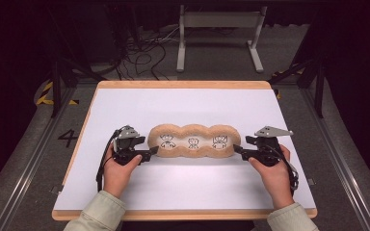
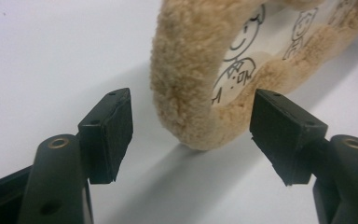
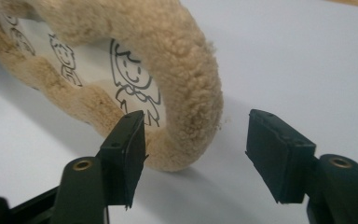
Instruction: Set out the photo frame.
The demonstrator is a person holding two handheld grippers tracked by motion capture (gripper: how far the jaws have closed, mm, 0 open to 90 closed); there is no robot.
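A tan fleece pad [image 1: 191,141] with three lobes and cartoon figures drawn on its white middle lies flat on the white table mat [image 1: 188,108]. My left gripper [image 1: 149,154] sits at its left end, jaws open, with the fuzzy rim [image 2: 186,79] just beyond the pads and touching neither. At the right end my right gripper [image 1: 237,150] is open too. In the right gripper view the pad's rounded end [image 3: 186,88] stands between and past the two black fingers [image 3: 123,154], clear of both.
The mat lies on a wooden board [image 1: 183,84] whose edges show at the back and front. A white metal stand [image 1: 219,29] and loose cables [image 1: 139,53] are on the floor beyond the table. Bare mat lies behind and in front of the pad.
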